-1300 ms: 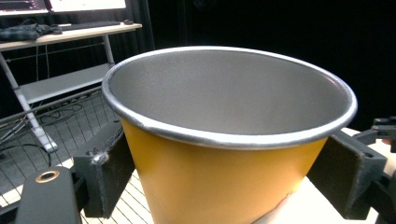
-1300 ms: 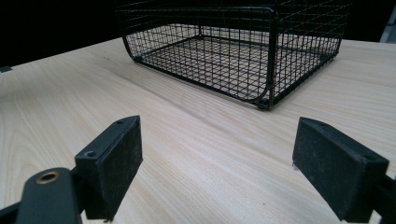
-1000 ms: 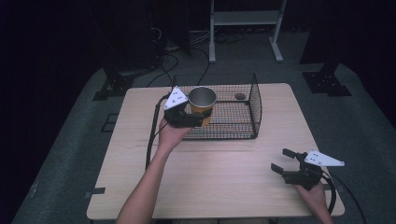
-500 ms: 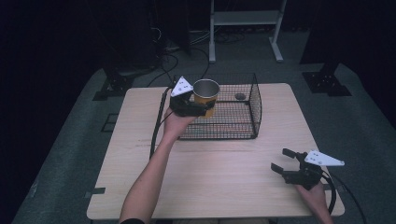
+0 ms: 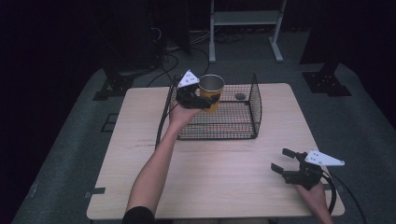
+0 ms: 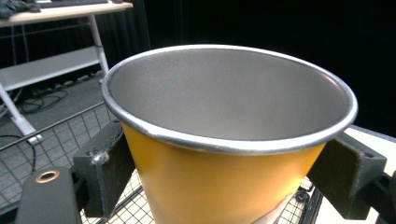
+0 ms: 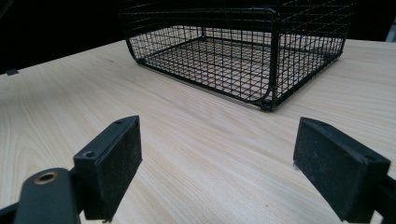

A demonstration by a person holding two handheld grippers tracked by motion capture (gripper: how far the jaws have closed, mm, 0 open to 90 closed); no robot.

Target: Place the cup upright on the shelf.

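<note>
Looking down from the high view, the wire basket (image 5: 219, 112) sits on the upper middle of the wooden table (image 5: 140, 158), and a small dark round thing (image 5: 240, 96) lies on its floor toward the back right corner; too small to tell what it is. Behind the table, at the top of the frame, there's a white stand (image 5: 243, 28) and a mess of cables (image 5: 177, 46) on the floor.

The left gripper (image 5: 198, 99) is clamped on a yellow cup (image 5: 211, 93), jaws pressing its sides from left and right just under the rim. That puts the cup up over the basket's left rear part, above the mesh floor, at about rim height or a bit over. It's upright, long axis vertical, mouth facing up, silvery inside. In the left gripper view the cup (image 6: 224, 154) is right between the pads (image 6: 105, 172), with basket wire showing below it.

The right gripper (image 5: 285, 162) is way off at the lower right of the table, close to the near edge, jaws wide apart and holding nothing. In the right gripper view its pads (image 7: 112, 163) point across bare wood at the basket's (image 7: 243, 51) near corner.

Room-wise: the basket's walls fence the cup in on the sides, open top above. Lots of bare tabletop in front of the basket and between the two grippers.
</note>
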